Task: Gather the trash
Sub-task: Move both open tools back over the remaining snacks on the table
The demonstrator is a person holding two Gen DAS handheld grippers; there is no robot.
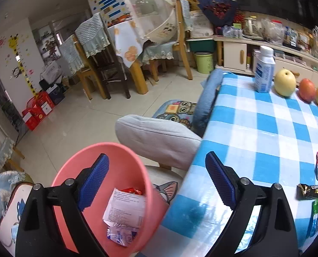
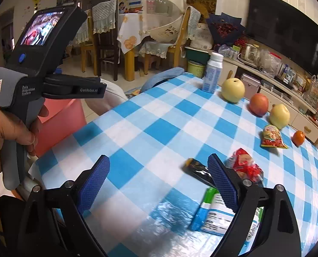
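A pink bin (image 1: 124, 169) stands beside the blue-checked table (image 1: 255, 132). Inside it lie a white printed paper (image 1: 126, 207), a red wrapper (image 1: 133, 191) and a clear blue-printed packet (image 1: 121, 236). My left gripper (image 1: 157, 182) hangs open over the bin's rim and the table edge, holding nothing. My right gripper (image 2: 159, 182) is open above the table, also empty. Near its right finger lie a black coffee sachet (image 2: 198, 172), a red snack wrapper (image 2: 245, 165) and a green-white-blue packet (image 2: 212, 214). A hand (image 2: 6, 132) grips the left tool's handle at the left of the right wrist view.
At the table's far side stand a white-blue bottle (image 2: 212, 75), two yellow pears (image 2: 232, 91), a red apple (image 2: 259, 104), a tangerine (image 2: 298, 138) and a colourful candy bag (image 2: 272, 138). A grey cushion (image 1: 156, 139) and a blue cushion (image 1: 208, 98) sit beside the table.
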